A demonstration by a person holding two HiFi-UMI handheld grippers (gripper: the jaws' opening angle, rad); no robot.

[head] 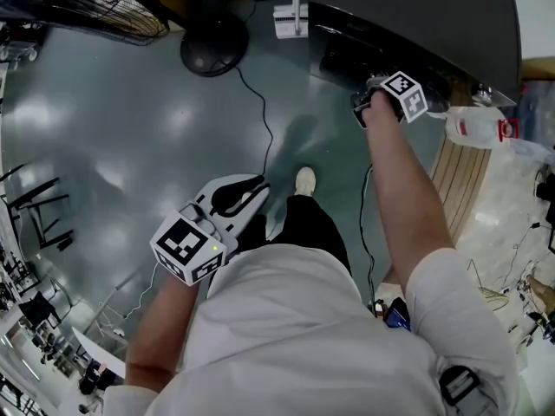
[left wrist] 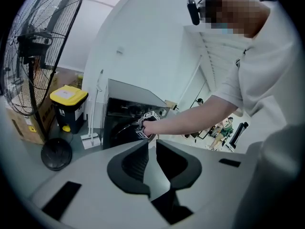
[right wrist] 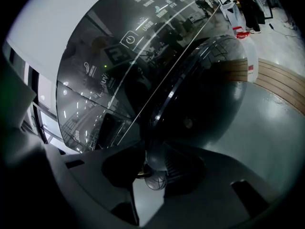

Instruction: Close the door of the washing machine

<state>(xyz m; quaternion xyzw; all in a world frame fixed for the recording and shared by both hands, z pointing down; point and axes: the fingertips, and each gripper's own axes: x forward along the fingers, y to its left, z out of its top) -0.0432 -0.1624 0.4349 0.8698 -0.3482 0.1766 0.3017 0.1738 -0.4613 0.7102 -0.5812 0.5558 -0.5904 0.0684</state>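
While my right hand-held gripper (right wrist: 155,165) pinches rim of round dark door (right wrist: 209,94), door sits at front of washing machine (head: 416,24), under glossy control panel (right wrist: 119,70). My left hand-held gripper (left wrist: 151,151) hangs over floor (head: 130,128), well apart from machine, jaws slightly spread, nothing between.

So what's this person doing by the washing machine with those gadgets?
A person holds a two-jaw gripper in each hand. The right gripper has its jaws on the edge of the round door of the washing machine, which looks not quite shut. The left gripper hangs back over the floor, jaws apart and empty.
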